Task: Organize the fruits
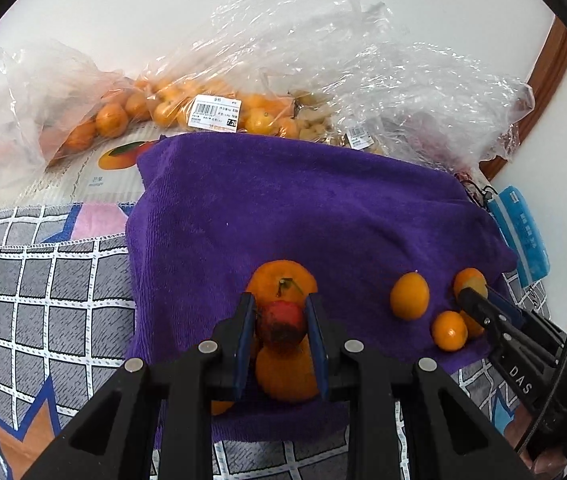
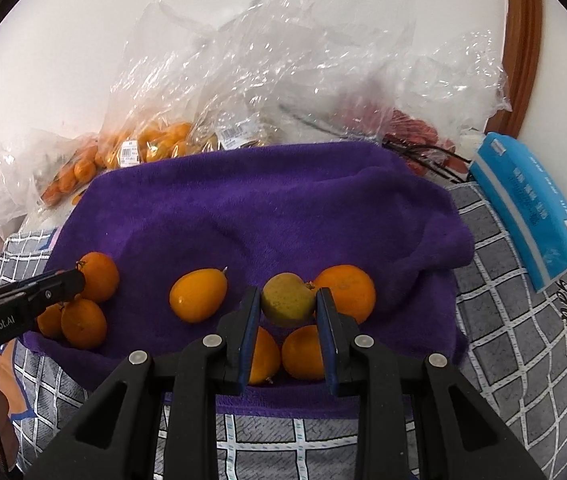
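Step in hand: a small red fruit (image 1: 281, 326) is held clamped between the pads of the left gripper (image 1: 281, 330) above the left cluster of oranges (image 1: 281, 286) on the purple towel (image 1: 323, 208); a yellow-green fruit (image 2: 288, 300) is held pinched in the right gripper (image 2: 288, 308) over the right cluster of oranges (image 2: 345, 292). Both are judged to be carried for placing.

Task's things: loose fruit is laid out along the near half of the towel in two groups, with a single oval orange fruit (image 2: 198, 295) lying between them, apart from both.

Next move: a bare patch of towel is called for under each held fruit before the jaws are let apart; since both differ in colour from the oranges beneath, separate spots are judged likely, though this cannot be confirmed.

Risk: round fruit released onto other fruit is likely to roll.

Edges: the towel's near hem (image 2: 283, 404) lies close below the fruit, with checked bedding (image 2: 523, 320) beyond; a release near it may send fruit off the cloth.

Open room: the far half of the towel is left bare. Behind it, clear plastic bags of oranges (image 1: 171, 108) are crowded against the wall, and a blue packet (image 2: 531, 208) is seen at the right edge.
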Demonstrator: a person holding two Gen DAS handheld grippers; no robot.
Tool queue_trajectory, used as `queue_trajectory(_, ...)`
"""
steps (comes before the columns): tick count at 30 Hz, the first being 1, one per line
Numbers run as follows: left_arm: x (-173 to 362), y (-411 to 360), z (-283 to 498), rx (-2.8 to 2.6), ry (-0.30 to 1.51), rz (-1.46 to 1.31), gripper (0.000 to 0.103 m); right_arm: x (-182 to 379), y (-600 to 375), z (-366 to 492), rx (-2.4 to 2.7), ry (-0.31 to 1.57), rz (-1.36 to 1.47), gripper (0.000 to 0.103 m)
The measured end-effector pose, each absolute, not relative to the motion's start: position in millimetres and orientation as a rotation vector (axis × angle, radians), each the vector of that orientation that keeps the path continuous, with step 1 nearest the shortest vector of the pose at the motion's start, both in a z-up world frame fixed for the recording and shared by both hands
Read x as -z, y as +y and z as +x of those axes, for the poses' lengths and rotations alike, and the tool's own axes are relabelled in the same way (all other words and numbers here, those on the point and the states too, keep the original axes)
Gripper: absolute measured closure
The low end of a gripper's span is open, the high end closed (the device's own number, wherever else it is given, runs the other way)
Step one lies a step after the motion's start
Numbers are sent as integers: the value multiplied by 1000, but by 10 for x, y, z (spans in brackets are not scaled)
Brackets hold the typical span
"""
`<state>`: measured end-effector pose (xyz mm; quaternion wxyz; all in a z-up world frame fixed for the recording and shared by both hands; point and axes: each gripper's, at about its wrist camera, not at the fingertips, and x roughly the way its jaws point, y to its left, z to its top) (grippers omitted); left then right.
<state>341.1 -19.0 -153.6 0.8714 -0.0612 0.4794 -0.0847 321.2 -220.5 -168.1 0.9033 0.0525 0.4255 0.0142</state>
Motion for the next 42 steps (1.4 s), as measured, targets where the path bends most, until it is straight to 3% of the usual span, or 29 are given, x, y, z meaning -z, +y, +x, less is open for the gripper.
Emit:
queue_trajectory(12,1552,-194,3409,183,990,-141,77,1750,-2192,3218,-50,868,97,75)
queue_trajectory(21,1586,-190,3415,172,1011,-131,69,1747,-2189,3186,-57,866,90,71)
queue_trajectory(24,1535,-225,3373,184,1004,-102,60,1722,-2202,3175,-61,873,100,67)
queue_trajectory(26,1472,-235,3327,180,993,-95,43,1672,-2216,3142,-58,874,103,67)
queue_trajectory(31,1283,-269,3148,182,956,-75,38,1451,-2255,2970,-34,847,103,56)
queue_trajectory(36,1086,-279,2873,174,937,-69,35,1188,-2256,2705,-6,819,77,55)
queue_trajectory(42,806,-253,2390,135,879,-51,19,903,-2291,2278,5,809,99,55)
